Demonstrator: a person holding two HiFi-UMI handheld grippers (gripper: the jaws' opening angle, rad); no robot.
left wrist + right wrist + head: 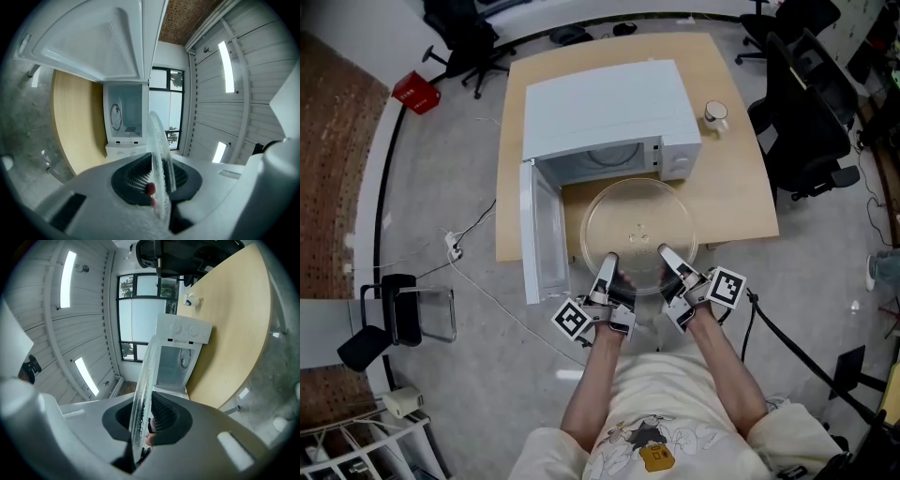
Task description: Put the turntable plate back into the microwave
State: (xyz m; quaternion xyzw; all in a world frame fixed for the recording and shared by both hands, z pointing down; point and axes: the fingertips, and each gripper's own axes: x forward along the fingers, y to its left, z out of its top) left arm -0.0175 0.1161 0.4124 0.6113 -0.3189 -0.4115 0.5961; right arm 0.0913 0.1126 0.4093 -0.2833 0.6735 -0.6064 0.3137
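Note:
The clear glass turntable plate [639, 234] hangs level in front of the white microwave [605, 117], over the table's near edge. My left gripper [610, 264] is shut on its near-left rim and my right gripper [667, 257] is shut on its near-right rim. In the left gripper view the plate [159, 154] shows edge-on between the jaws, as it does in the right gripper view, where the plate [143, 399] points at the microwave [180, 352]. The microwave door [542, 239] hangs open to the left and the cavity [605, 161] faces me.
A wooden table [727, 187] carries the microwave and a small white cup [715, 115] at its right. Black office chairs [806, 112] stand to the right, another chair [469, 37] behind. A cable and plug [455, 248] lie on the grey floor at the left.

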